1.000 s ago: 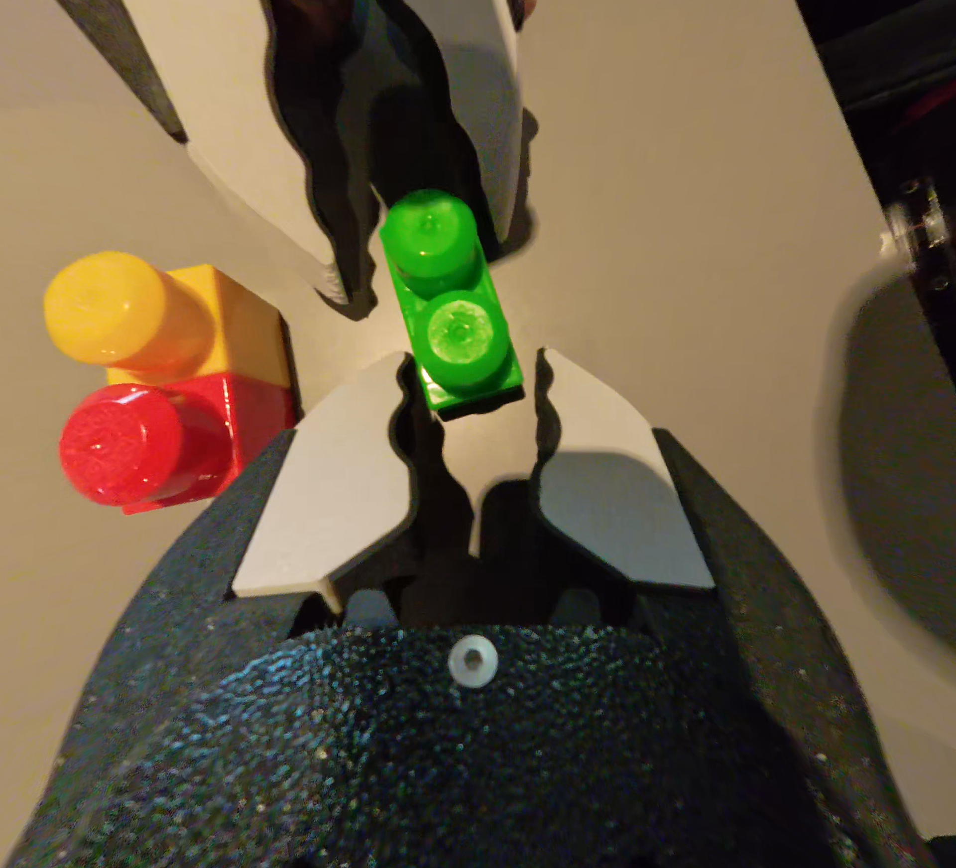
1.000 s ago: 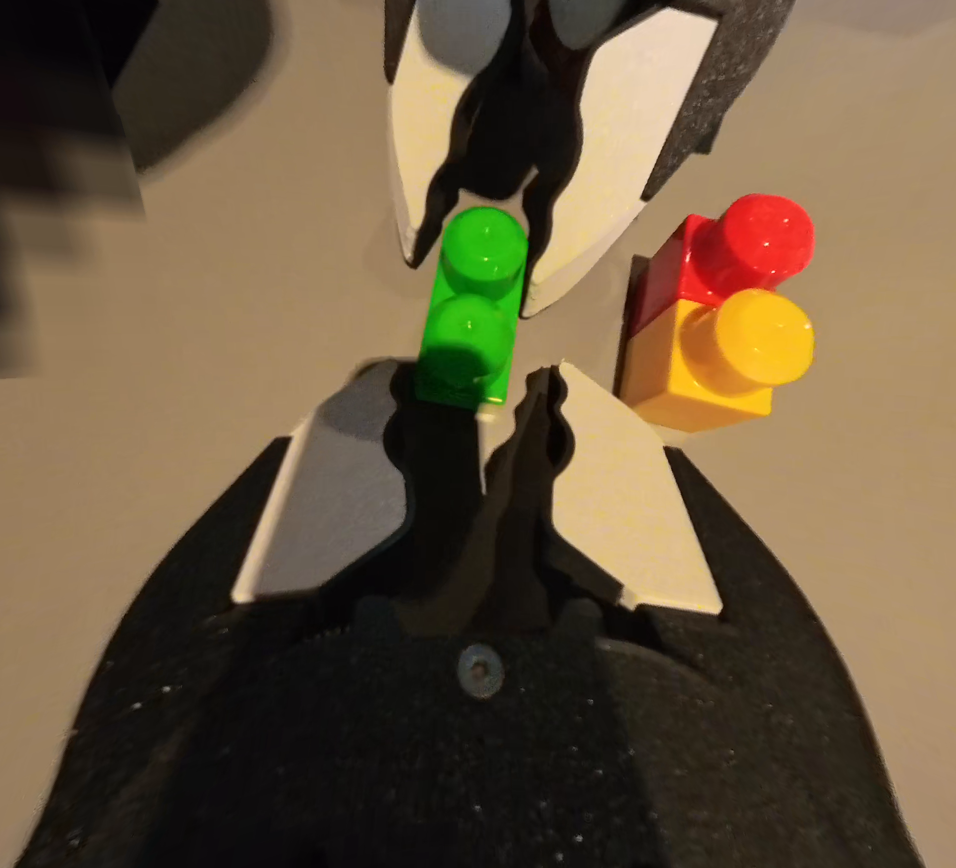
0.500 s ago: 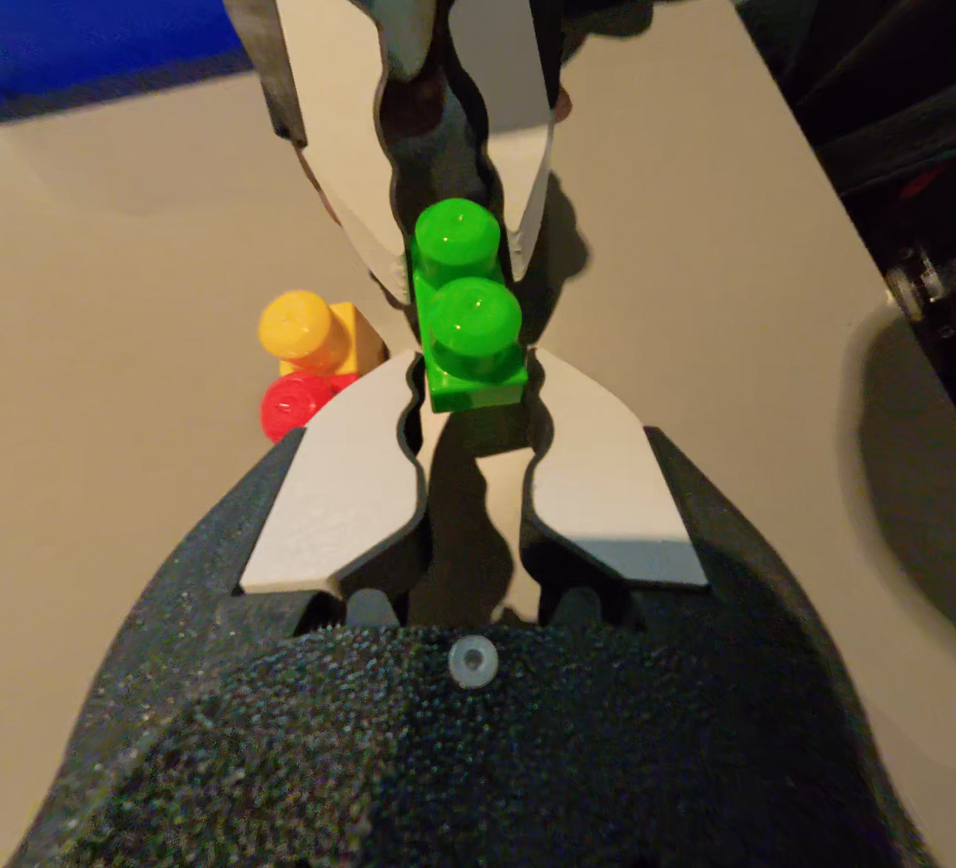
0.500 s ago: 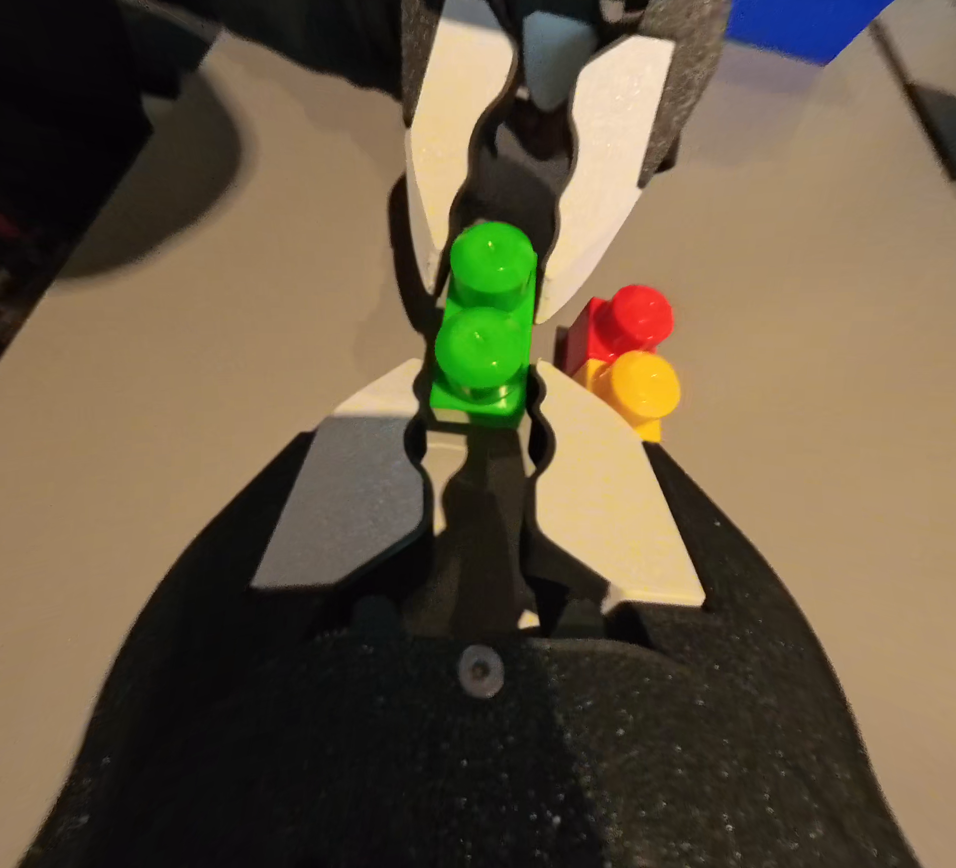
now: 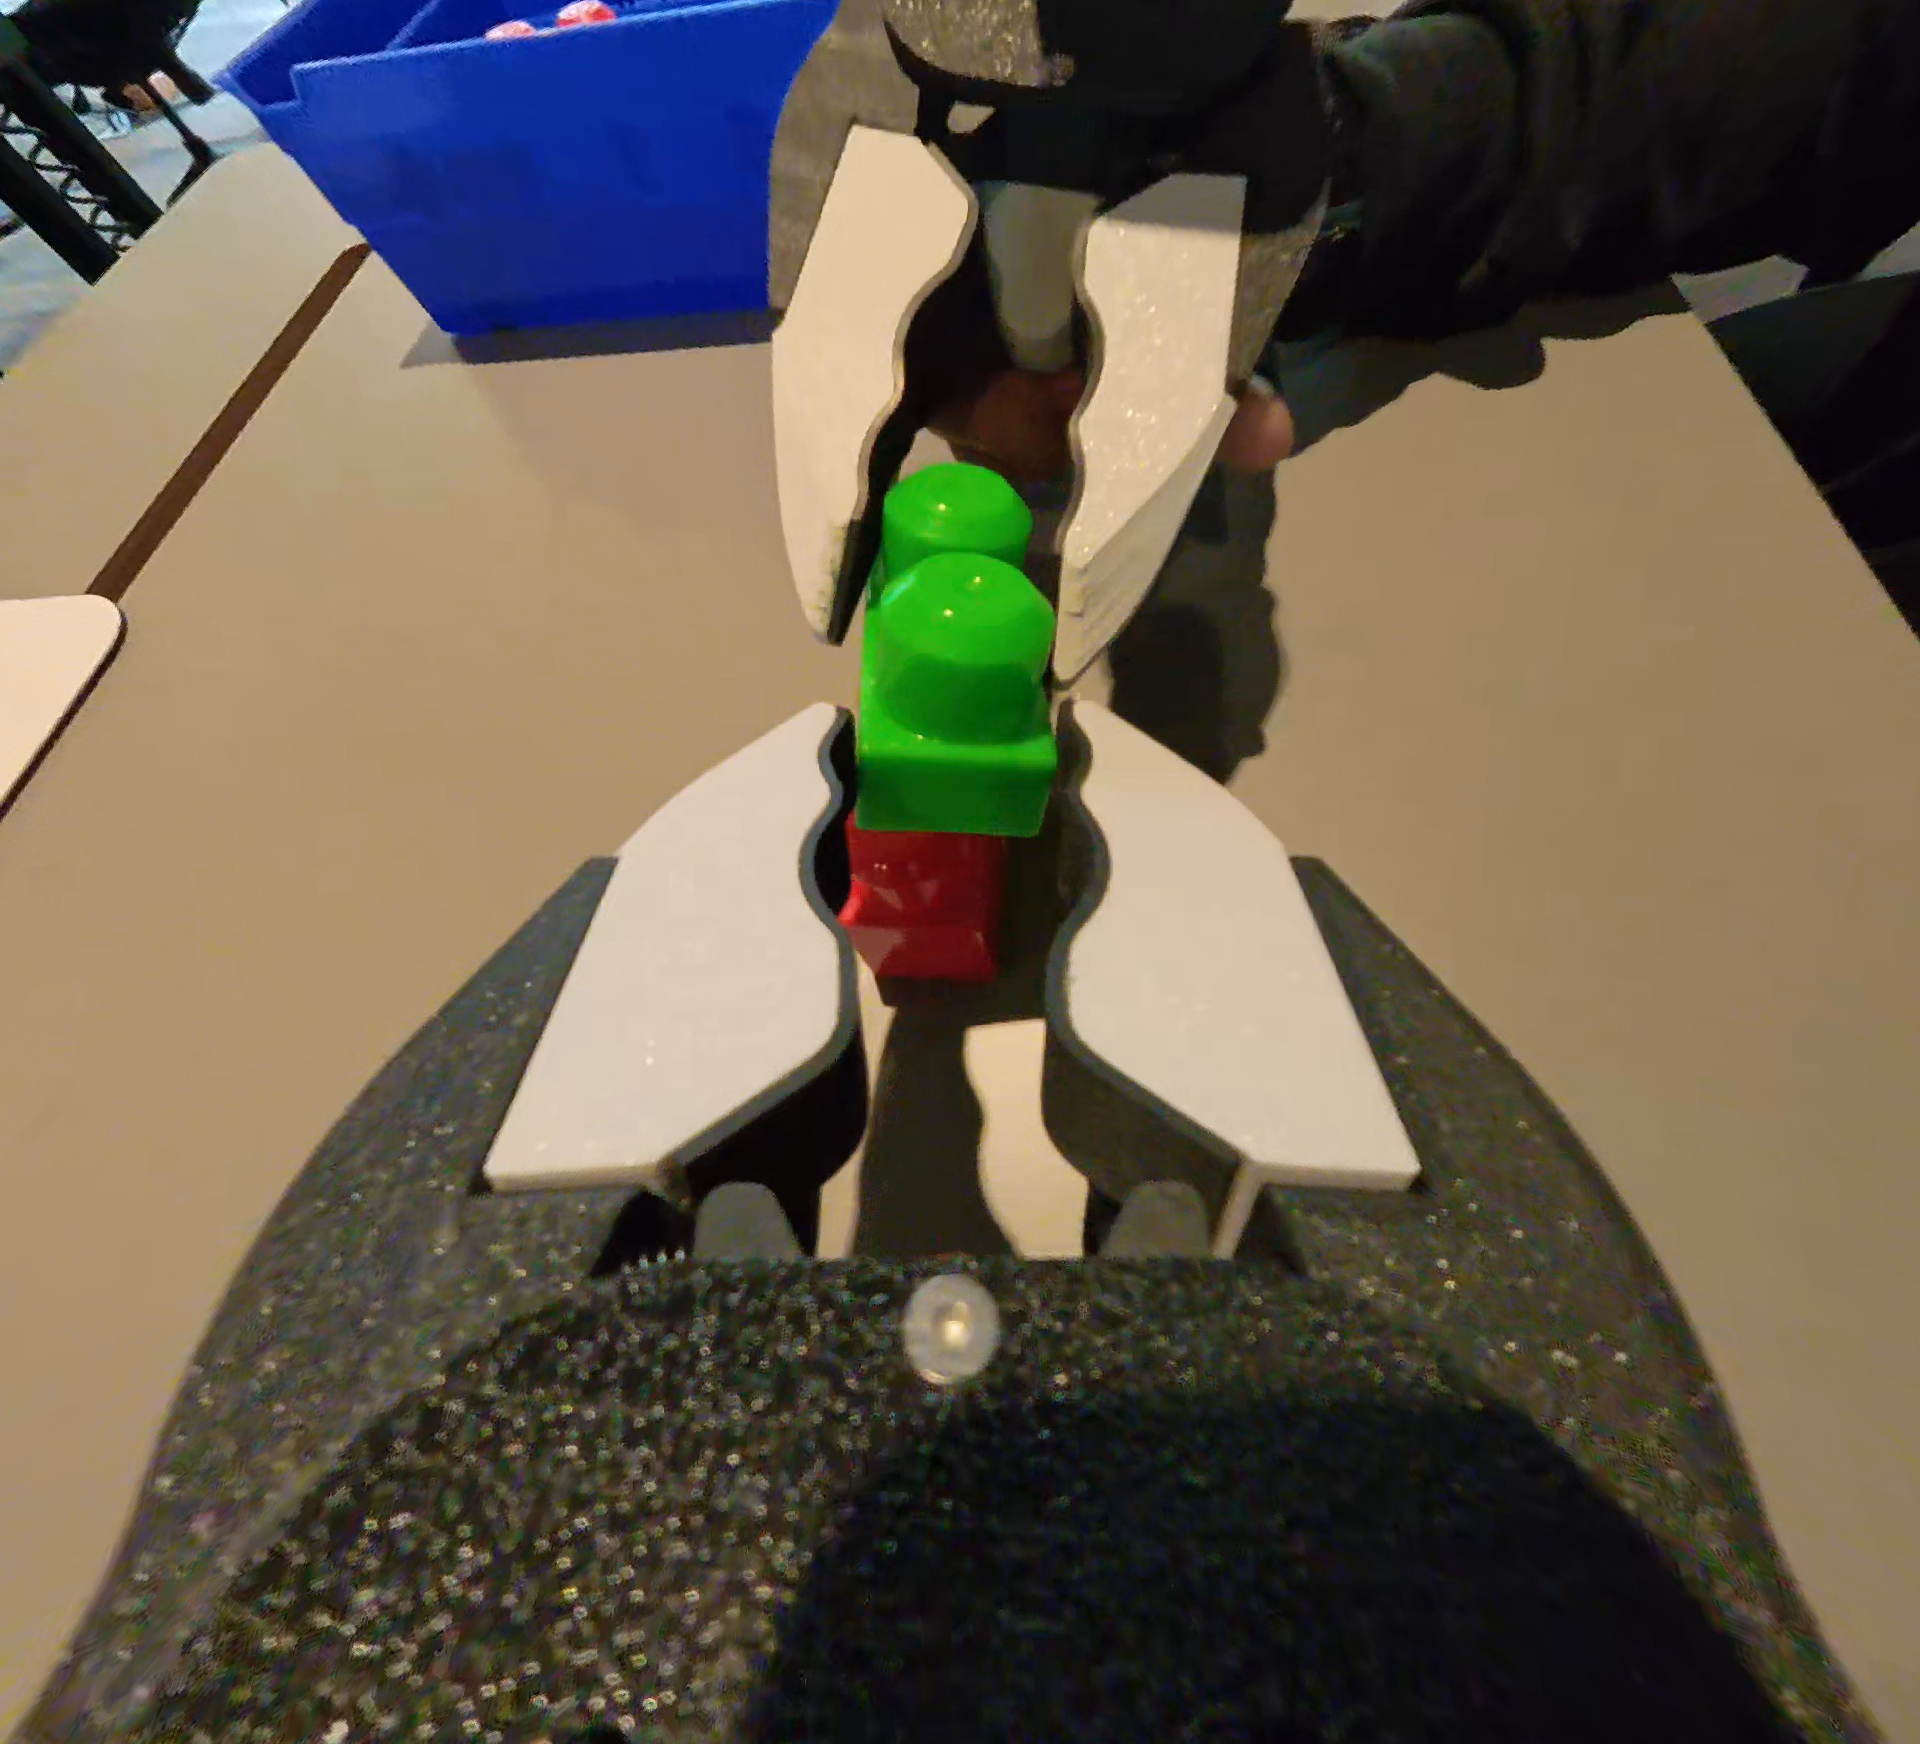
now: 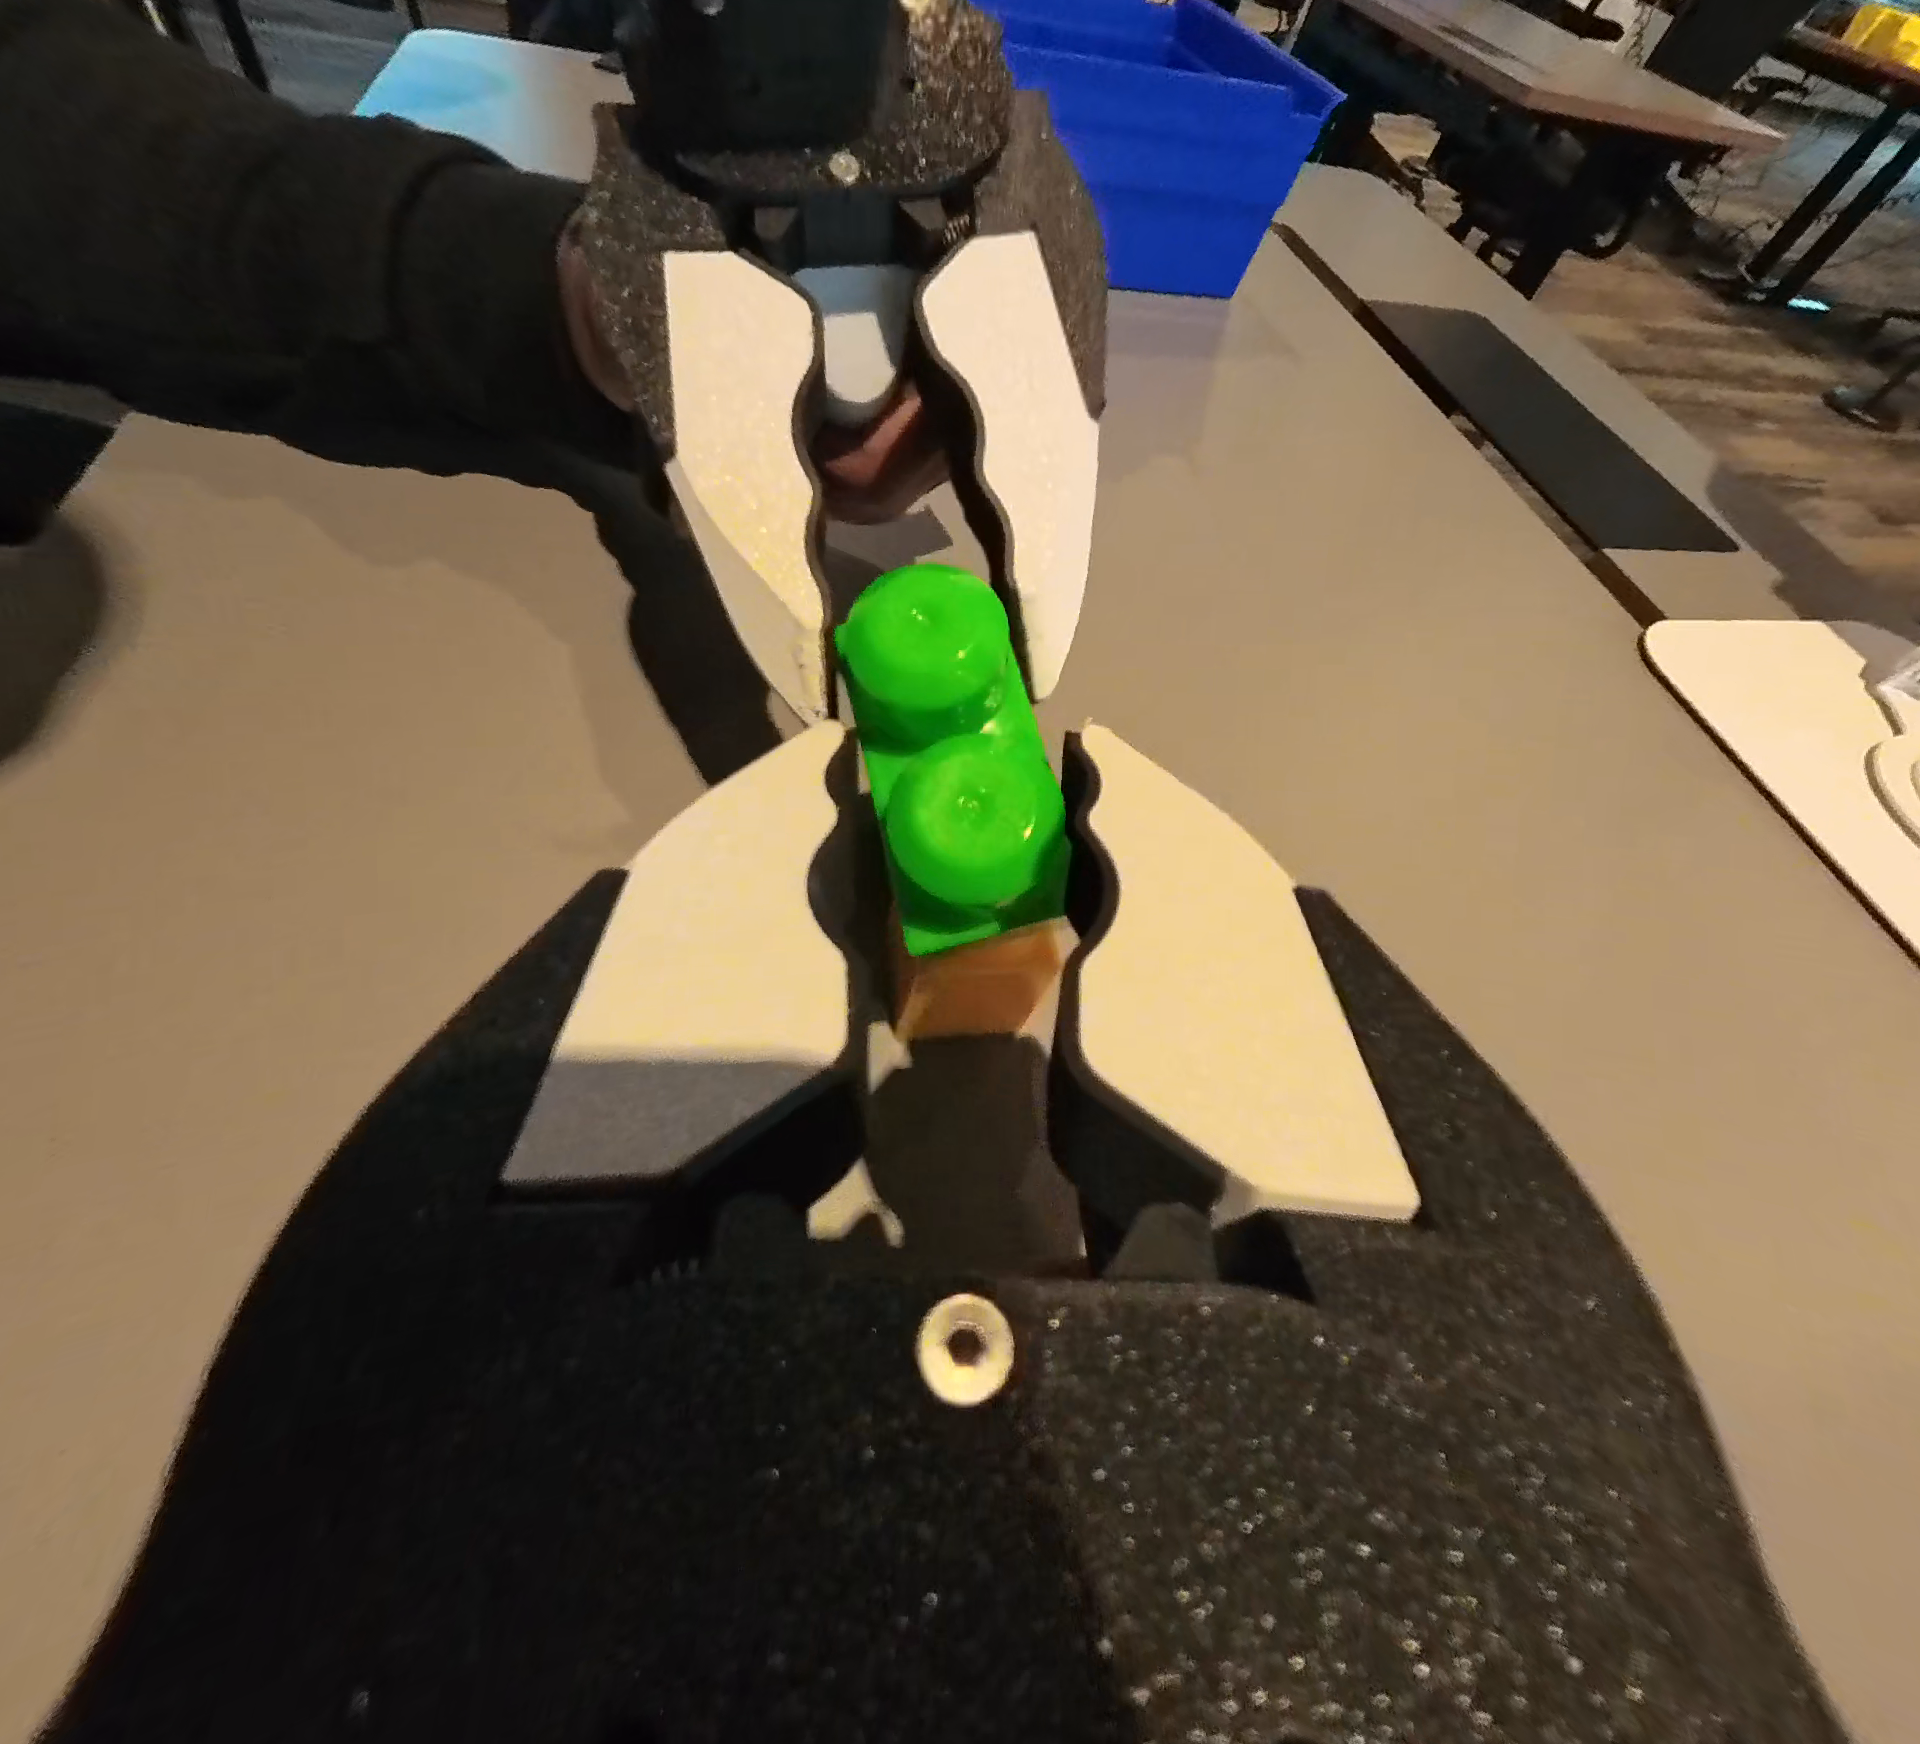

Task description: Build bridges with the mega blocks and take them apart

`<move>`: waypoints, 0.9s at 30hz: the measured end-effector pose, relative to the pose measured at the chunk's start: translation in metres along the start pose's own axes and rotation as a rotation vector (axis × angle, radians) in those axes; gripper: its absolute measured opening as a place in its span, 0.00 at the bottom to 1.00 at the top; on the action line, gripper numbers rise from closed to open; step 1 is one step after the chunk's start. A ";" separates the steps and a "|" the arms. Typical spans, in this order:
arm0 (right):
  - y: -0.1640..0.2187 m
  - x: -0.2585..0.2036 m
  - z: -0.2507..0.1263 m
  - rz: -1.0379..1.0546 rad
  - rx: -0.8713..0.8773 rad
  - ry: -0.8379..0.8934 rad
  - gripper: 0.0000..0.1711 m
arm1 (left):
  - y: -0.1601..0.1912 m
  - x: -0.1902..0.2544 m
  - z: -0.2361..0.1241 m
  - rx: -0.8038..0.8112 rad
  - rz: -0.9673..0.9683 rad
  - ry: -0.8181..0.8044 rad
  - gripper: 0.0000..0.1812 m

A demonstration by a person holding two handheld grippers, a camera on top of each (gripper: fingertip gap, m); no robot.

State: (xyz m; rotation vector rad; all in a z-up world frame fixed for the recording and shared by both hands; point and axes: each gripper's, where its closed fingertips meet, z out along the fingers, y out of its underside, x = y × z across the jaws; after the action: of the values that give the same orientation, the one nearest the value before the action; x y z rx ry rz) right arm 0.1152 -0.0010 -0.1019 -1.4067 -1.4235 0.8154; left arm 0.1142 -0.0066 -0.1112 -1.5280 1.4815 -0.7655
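A green two-stud block [image 5: 951, 707] lies across a red block [image 5: 925, 910] and a yellow block [image 6: 977, 988] on the grey table [image 5: 416, 759]. The left wrist view shows only the red block under it, and the right wrist view only the yellow one. My left gripper [image 5: 951, 738] is shut on the end of the green block [image 6: 956, 801] over the red block. My right gripper [image 6: 956, 749] is shut on the opposite end, over the yellow block. The two grippers face each other, tips nearly touching.
Blue bins [image 5: 582, 167] stand on the table behind the blocks and also show in the right wrist view [image 6: 1164, 125]. A white board [image 5: 42, 676] lies on the neighbouring table. Dark sleeves [image 5: 1610, 84] hold the grippers. More tables and chairs stand farther back.
Both grippers carried the green block from the bare table sideways over the red and yellow pair and lowered it onto them. Both views have tilted up from looking down to nearly level.
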 end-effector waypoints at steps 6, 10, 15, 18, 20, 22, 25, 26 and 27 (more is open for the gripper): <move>-0.001 0.004 0.002 0.032 -0.015 0.003 0.22 | 0.000 -0.004 -0.001 0.031 -0.047 0.020 0.20; 0.010 0.008 0.009 0.122 -0.081 -0.012 0.22 | 0.011 -0.009 0.002 0.009 -0.107 0.048 0.20; 0.019 0.011 0.014 0.203 -0.126 -0.016 0.22 | 0.027 -0.010 0.007 -0.015 -0.159 0.095 0.20; 0.019 0.011 0.015 0.214 -0.131 -0.015 0.22 | 0.028 -0.010 0.007 -0.013 -0.182 0.114 0.20; 0.019 0.011 0.015 0.229 -0.127 -0.021 0.22 | 0.028 -0.010 0.007 -0.015 -0.179 0.113 0.20; 0.020 0.011 0.015 0.253 -0.120 -0.030 0.22 | 0.028 -0.010 0.007 -0.019 -0.198 0.124 0.19; 0.021 0.012 0.016 0.307 -0.110 -0.053 0.22 | 0.029 -0.009 0.007 -0.024 -0.249 0.156 0.19; 0.021 0.012 0.016 0.327 -0.106 -0.061 0.22 | 0.030 -0.009 0.007 -0.029 -0.267 0.169 0.19; 0.022 0.012 0.016 0.345 -0.102 -0.068 0.22 | 0.031 -0.009 0.008 -0.032 -0.284 0.182 0.19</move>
State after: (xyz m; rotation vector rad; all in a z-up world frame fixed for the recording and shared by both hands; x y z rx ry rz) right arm 0.1093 0.0154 -0.1256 -1.7470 -1.3054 1.0275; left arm 0.1058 0.0051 -0.1405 -1.7549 1.4279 -1.0760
